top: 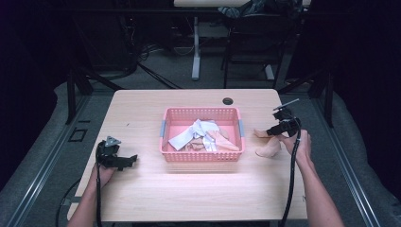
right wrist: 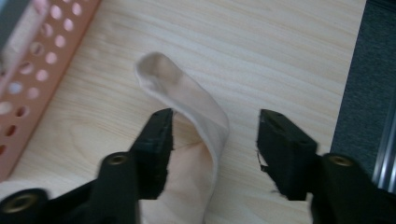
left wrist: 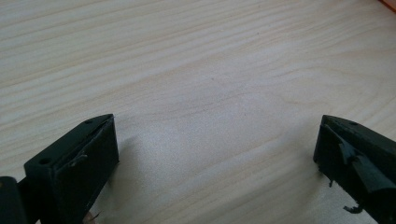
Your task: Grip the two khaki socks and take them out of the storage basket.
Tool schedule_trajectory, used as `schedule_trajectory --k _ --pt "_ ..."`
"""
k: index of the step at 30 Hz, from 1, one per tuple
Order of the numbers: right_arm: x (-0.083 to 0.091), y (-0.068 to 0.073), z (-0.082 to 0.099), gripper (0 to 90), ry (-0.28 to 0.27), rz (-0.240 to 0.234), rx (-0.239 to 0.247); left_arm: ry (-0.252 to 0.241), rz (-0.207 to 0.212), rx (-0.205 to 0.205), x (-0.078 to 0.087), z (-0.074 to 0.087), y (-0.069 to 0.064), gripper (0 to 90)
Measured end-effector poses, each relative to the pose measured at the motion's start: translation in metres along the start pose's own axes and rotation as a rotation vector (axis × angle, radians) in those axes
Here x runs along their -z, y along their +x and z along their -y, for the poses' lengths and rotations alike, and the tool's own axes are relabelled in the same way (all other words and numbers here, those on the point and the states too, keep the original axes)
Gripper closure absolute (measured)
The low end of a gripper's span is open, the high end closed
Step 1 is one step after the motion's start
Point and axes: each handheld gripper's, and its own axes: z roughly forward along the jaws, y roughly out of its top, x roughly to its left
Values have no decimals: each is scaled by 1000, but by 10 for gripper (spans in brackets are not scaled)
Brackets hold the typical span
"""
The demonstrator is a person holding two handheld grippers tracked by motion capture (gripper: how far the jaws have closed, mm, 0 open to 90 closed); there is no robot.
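Jaws of the right tool (right wrist: 212, 140) are standing apart around a beige sock (right wrist: 196, 116) lying on the desk (top: 142, 189) beside the pink basket (top: 202, 156). Left tool (left wrist: 215, 154) is waiting open. Socks are already sitting inside; this one looks freshly taken out or still to be packed.

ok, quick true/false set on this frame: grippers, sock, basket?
1. The right gripper is clamped shut on the beige sock. False: its jaws stand apart, with the sock between them and not pinched.
2. The pink basket holds cloth items. True.
3. The left gripper is open above bare tabletop. True.
4. The beige sock lies inside the basket. False: it lies on the table to the basket's right, apart from it.
5. The left gripper holds a white cloth. False: nothing is between its jaws.
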Motion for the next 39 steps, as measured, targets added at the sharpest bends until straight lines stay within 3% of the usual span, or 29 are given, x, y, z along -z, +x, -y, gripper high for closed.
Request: schedule_trajectory --k 5,8,12,18,25,32,39 --pt "17 2 -3 213 -69 -84 7 0 1 3 0 0 0 0" --pt "25 8 -6 160 -74 -91 33 1 1 3 0 0 0 0" --pt "32 18 -10 139 -89 -83 68 1 0 3 0 0 0 0" --pt "46 38 -19 88 -132 -137 113 0 -2 4 0 0 -1 0" --pt "56 55 -25 51 -135 -170 147 1 -2 3 0 0 -1 0" --pt "57 68 -29 36 -128 -198 176 1 -1 1 0 0 -1 0" --pt "53 90 -33 0 -113 -220 230 2 -3 2 0 0 -1 0"
